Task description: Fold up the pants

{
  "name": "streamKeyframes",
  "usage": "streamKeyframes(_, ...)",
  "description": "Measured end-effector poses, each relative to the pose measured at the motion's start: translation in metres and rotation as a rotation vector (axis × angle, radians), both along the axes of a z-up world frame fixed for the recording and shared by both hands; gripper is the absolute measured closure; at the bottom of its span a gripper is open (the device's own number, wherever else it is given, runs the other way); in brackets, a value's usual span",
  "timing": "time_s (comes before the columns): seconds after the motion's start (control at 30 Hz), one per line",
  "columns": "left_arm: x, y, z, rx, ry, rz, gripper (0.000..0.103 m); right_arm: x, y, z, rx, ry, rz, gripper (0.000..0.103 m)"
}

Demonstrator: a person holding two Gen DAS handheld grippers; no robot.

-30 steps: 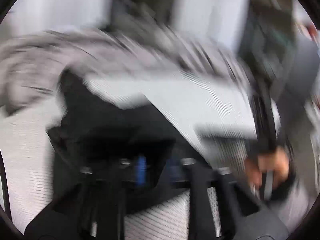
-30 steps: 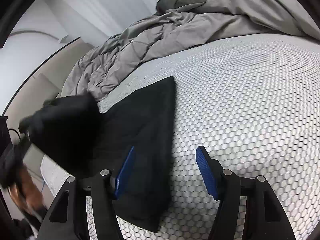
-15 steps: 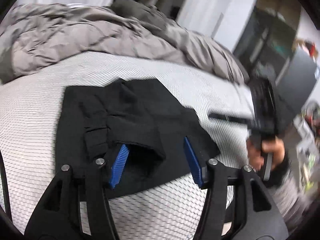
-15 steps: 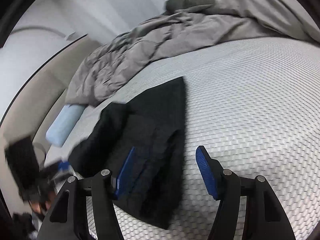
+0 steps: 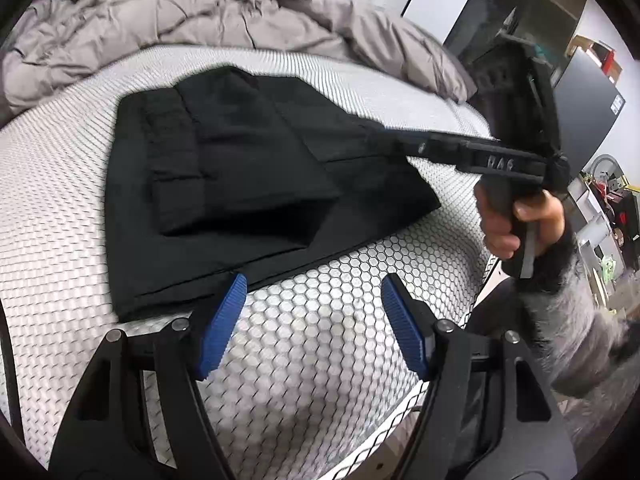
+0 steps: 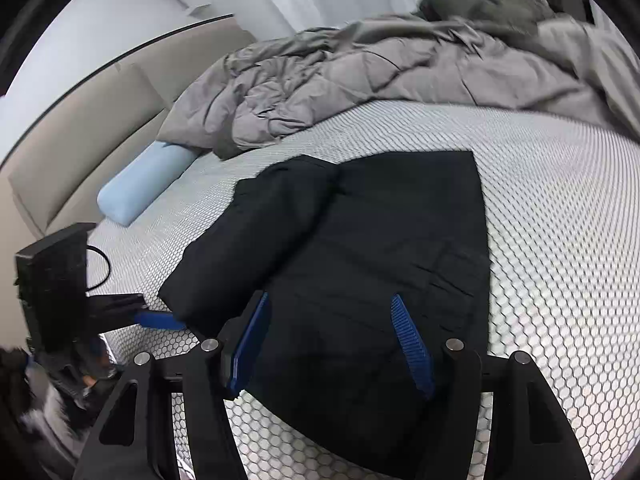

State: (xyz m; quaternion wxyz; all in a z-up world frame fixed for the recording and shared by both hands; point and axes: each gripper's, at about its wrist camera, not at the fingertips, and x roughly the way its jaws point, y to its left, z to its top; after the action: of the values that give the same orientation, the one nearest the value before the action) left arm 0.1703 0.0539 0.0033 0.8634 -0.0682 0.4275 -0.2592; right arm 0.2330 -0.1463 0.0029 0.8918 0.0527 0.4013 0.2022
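Black pants (image 5: 240,184) lie folded on the bed's honeycomb mattress (image 5: 320,360), gray duvet (image 5: 180,12) bunched behind. Left tongs (image 5: 312,324) over bare mattress just off the pants' near edge, jaws opening, nothing between them, left blue pad (image 5: 220,328) close to the hem. Right tongs (image 6: 332,344) hover over the pants' near part, jaws apart, gripping nothing; whether the pads touch the cloth I cannot tell. Light blue pillow (image 6: 144,184) at the far left.
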Motion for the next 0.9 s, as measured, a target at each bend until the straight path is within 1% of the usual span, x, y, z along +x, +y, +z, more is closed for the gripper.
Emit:
streamKeyframes(0.07, 0.001, 0.02, 0.006, -0.036, -0.025, 0.045, 0.036, -0.003, 0.017, 0.003, -0.01, -0.012, 0.045, 0.039)
streamKeyframes(0.13, 0.007, 0.045, 0.009, -0.068, -0.048, 0.148, 0.036, -0.005, 0.039, 0.007, -0.041, -0.042, 0.083, 0.038)
streamKeyframes(0.2, 0.013, 0.067, 0.009, -0.034, -0.072, 0.28, 0.036, -0.006, 0.066, 0.01, -0.071, -0.072, 0.13, 0.031)
streamKeyframes(0.23, 0.017, 0.076, 0.005, 0.012, -0.078, 0.358, 0.036, -0.006, 0.08, 0.01, -0.086, -0.087, 0.156, 0.03)
streamKeyframes(0.27, 0.023, 0.082, -0.002, 0.053, -0.066, 0.407, 0.036, -0.006, 0.089, 0.011, -0.101, -0.098, 0.172, 0.03)
streamKeyframes(0.3, 0.029, 0.087, -0.01, 0.092, -0.039, 0.43, 0.036, -0.006, 0.104, 0.01, -0.13, -0.114, 0.194, 0.03)
streamKeyframes(0.33, 0.036, 0.092, -0.021, 0.119, 0.009, 0.45, 0.036, -0.005, 0.116, 0.007, -0.155, -0.116, 0.218, 0.03)
streamKeyframes(0.37, 0.041, 0.096, -0.029, 0.114, 0.046, 0.457, 0.036, -0.003, 0.128, 0.005, -0.177, -0.113, 0.237, 0.03)
streamKeyframes(0.4, 0.044, 0.101, -0.037, 0.106, 0.071, 0.454, 0.036, 0.001, 0.143, -0.002, -0.219, -0.107, 0.257, 0.03)
streamKeyframes(0.47, 0.044, 0.103, -0.037, 0.106, 0.064, 0.45, 0.036, 0.006, 0.16, -0.016, -0.306, -0.092, 0.274, 0.03)
streamKeyframes(0.5, 0.043, 0.104, -0.037, 0.122, 0.061, 0.447, 0.036, 0.008, 0.167, -0.027, -0.384, -0.09, 0.266, 0.029)
streamKeyframes(0.53, 0.044, 0.106, -0.037, 0.133, 0.06, 0.444, 0.036, 0.01, 0.171, -0.036, -0.433, -0.084, 0.266, 0.029)
streamKeyframes(0.57, 0.045, 0.107, -0.038, 0.137, 0.058, 0.443, 0.036, 0.009, 0.171, -0.042, -0.44, -0.086, 0.273, 0.029)
streamKeyframes(0.6, 0.046, 0.11, -0.039, 0.14, 0.058, 0.442, 0.036, 0.009, 0.169, -0.042, -0.428, -0.098, 0.264, 0.031)
streamKeyframes(0.63, 0.048, 0.113, -0.039, 0.141, 0.06, 0.44, 0.036, 0.008, 0.164, -0.04, -0.412, -0.108, 0.231, 0.034)
streamKeyframes(0.67, 0.052, 0.111, -0.04, 0.14, 0.062, 0.439, 0.036, 0.008, 0.157, -0.037, -0.403, -0.12, 0.192, 0.049)
streamKeyframes(0.7, 0.055, 0.111, -0.041, 0.137, 0.065, 0.438, 0.035, 0.006, 0.144, -0.029, -0.381, -0.152, 0.096, 0.053)
streamKeyframes(0.73, 0.056, 0.111, -0.04, 0.132, 0.064, 0.436, 0.034, 0.003, 0.123, -0.02, -0.337, -0.176, -0.012, 0.053)
streamKeyframes(0.77, 0.056, 0.112, -0.039, 0.131, 0.062, 0.434, 0.034, 0.003, 0.109, -0.015, -0.305, -0.173, -0.064, 0.05)
streamKeyframes(0.8, 0.052, 0.107, -0.037, 0.136, 0.059, 0.433, 0.034, -0.004, 0.08, -0.011, -0.233, -0.14, -0.135, 0.045)
streamKeyframes(0.83, 0.045, 0.098, -0.035, 0.138, 0.057, 0.43, 0.034, -0.007, 0.063, -0.01, -0.194, -0.12, -0.164, 0.044)
streamKeyframes(0.9, 0.045, 0.095, -0.032, 0.153, 0.055, 0.438, 0.034, -0.024, 0.015, -0.008, -0.09, -0.072, -0.231, 0.037)
